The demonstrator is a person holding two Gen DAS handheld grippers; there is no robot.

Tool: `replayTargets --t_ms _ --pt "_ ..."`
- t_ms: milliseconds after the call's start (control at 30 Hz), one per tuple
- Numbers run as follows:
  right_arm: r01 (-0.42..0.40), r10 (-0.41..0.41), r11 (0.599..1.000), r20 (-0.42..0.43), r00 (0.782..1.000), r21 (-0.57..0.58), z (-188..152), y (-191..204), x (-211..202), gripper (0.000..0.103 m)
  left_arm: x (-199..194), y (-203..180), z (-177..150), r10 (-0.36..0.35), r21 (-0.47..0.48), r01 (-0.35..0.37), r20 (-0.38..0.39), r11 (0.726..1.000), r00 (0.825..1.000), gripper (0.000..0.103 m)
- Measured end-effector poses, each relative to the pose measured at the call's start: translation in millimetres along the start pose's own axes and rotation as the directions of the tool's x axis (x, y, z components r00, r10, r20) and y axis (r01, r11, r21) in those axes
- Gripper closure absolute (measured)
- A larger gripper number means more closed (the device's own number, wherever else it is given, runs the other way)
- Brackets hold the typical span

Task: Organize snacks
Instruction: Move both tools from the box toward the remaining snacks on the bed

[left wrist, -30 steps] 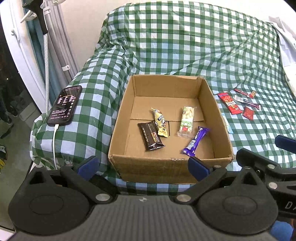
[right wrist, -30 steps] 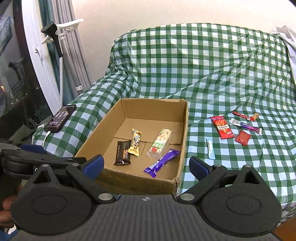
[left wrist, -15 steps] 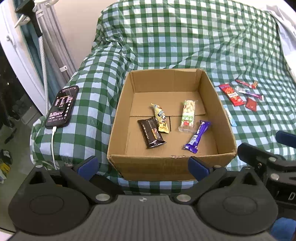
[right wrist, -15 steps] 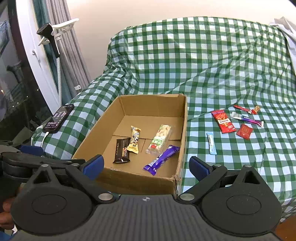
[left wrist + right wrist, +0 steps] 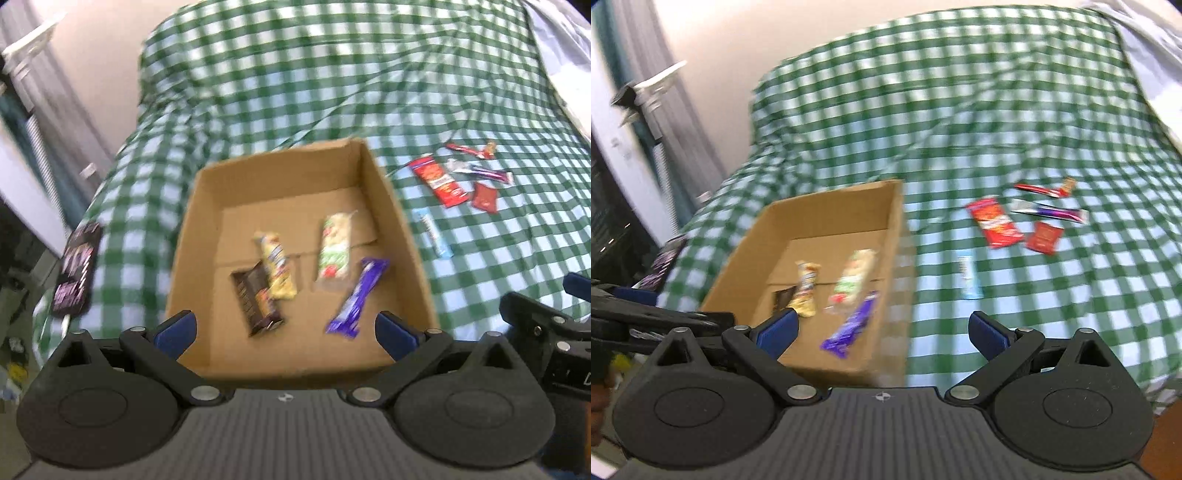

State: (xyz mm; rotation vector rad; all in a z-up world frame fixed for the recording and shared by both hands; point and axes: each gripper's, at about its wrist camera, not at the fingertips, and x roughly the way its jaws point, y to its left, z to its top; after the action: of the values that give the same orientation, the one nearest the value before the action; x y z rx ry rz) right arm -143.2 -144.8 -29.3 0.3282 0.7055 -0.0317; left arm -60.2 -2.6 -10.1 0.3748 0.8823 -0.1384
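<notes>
An open cardboard box [image 5: 391,206] [image 5: 897,236] sits on the green checked cloth [image 5: 332,92]. Inside lie a dark brown bar [image 5: 256,299], a yellow bar [image 5: 275,269], a clear pack with a green label [image 5: 334,251] and a purple bar [image 5: 358,297]. Right of the box lie a light blue stick [image 5: 969,277], a red pack [image 5: 993,225], a small red sachet [image 5: 1044,238], a purple-and-silver stick [image 5: 1051,212] and a thin red stick [image 5: 1039,190]. My left gripper [image 5: 286,330] hangs open over the box's near wall. My right gripper [image 5: 882,330] is open near the box's right corner. Both hold nothing.
A black phone [image 5: 75,273] with a lit screen lies on the cloth left of the box. A stand with a white clamp [image 5: 646,92] and curtains are at the far left. White fabric [image 5: 569,55] lies at the cloth's right edge.
Both grippers have swung to the right and forward, and both views are motion-blurred. The loose snacks now sit closer to the middle of the right wrist view. No snack has moved.
</notes>
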Motion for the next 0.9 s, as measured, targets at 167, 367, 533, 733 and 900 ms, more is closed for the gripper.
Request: replayTargets --t_ms 167,367,533,733,900 --pt "0.097 -0.097 0.994 0.003 0.995 0.044 13 -53 13 0.005 20 -42 47 -0.040 0.053 0.039 0.020 0.998 0.999 0.000" --pt "0.192 -0.194 0.978 0.014 0.981 0.082 35 -119 36 0.005 61 -99 102 -0.119 0.088 0.119 -0.007 0.989 0.993 0.000" --pt "0.255 -0.259 0.964 0.033 0.965 0.080 63 -170 72 0.004 122 -149 143 -0.176 0.082 0.183 -0.088 0.980 0.980 0.000" --pt "0.338 -0.341 0.940 0.069 0.937 0.049 103 -230 141 0.004 212 -197 180 -0.205 0.006 0.208 -0.156 0.978 0.966 0.000" --pt "0.355 -0.351 0.933 0.069 0.934 -0.053 122 -273 209 0.004 275 -221 199 -0.218 -0.035 0.215 -0.184 0.976 0.958 0.000"
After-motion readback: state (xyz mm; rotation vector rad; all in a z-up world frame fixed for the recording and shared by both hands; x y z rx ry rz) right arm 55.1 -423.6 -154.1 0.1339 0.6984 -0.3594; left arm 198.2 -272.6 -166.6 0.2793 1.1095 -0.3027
